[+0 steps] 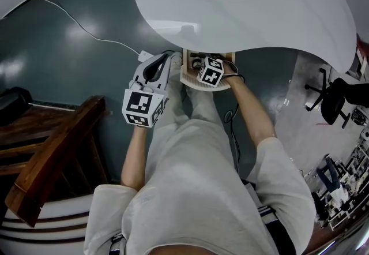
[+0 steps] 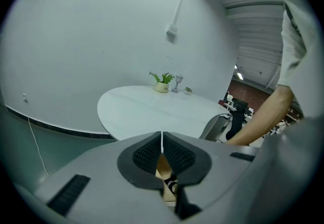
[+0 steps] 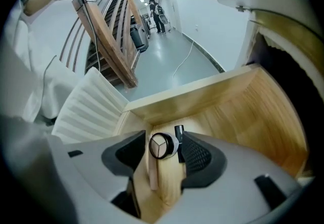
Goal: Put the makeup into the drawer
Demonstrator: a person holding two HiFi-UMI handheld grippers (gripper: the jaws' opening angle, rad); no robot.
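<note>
right tool open over drawer, makeup inside

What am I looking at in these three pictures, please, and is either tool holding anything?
A person holds a two-fingered gripper in each hand; there is no robot arm. The head view looks down from the person's head at a white table with an open wooden drawer under its edge. The other two views come from cameras riding on the grippers. The left gripper has its fingers shut on nothing. The right gripper reaches into the drawer, fingers apart around a round-capped makeup item that they do not seem to press.
</note>
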